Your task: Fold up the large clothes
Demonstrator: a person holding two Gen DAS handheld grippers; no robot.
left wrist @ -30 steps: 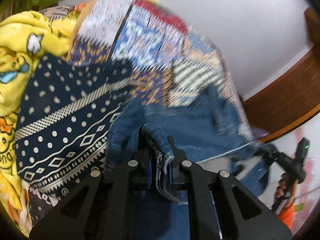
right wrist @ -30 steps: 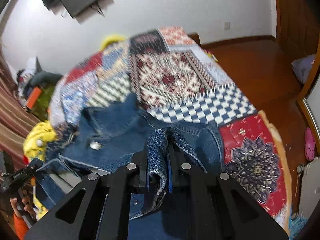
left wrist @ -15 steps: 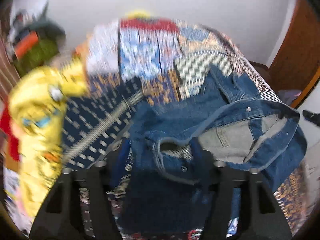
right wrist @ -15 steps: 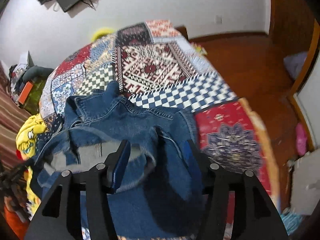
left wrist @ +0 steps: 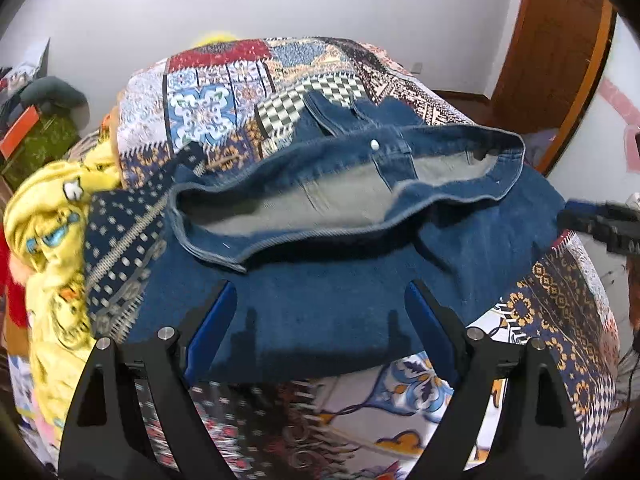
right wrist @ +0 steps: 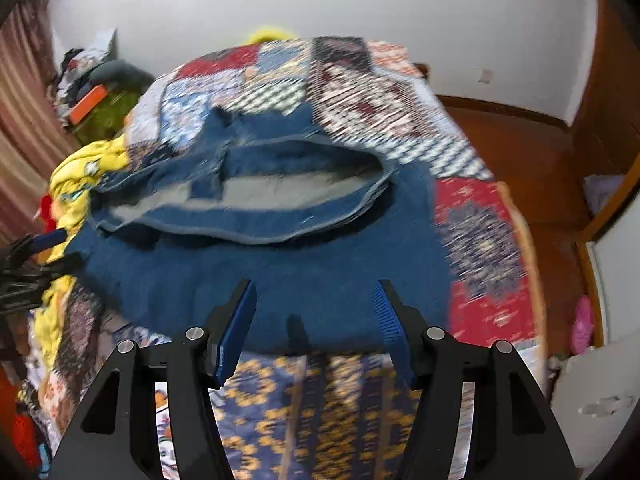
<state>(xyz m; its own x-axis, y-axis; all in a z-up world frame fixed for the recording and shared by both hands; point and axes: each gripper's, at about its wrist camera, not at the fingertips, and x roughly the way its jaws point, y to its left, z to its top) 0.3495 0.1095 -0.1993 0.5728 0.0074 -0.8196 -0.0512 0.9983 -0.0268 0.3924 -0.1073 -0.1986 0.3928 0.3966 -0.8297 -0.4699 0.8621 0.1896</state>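
Observation:
A blue denim jacket (left wrist: 320, 296) lies spread on the patchwork bedspread (left wrist: 224, 96), its grey inside showing at the open hem. My left gripper (left wrist: 320, 312) is open and empty above the jacket's near edge. In the right wrist view the same jacket (right wrist: 280, 264) lies flat and my right gripper (right wrist: 314, 312) is open and empty over its near edge. The right gripper also shows at the right edge of the left wrist view (left wrist: 600, 226). The left gripper shows at the left edge of the right wrist view (right wrist: 28, 256).
A yellow cartoon-print garment (left wrist: 52, 216) and a navy dotted cloth (left wrist: 120, 232) lie piled left of the jacket. A cluttered green and orange heap (right wrist: 96, 108) stands by the wall. Wooden floor (right wrist: 532, 160) and a door frame (left wrist: 560, 52) lie to the right.
Both grippers were shut on folds of the jacket a second ago. They have opened, let the denim drop flat onto the bed and pulled back from it.

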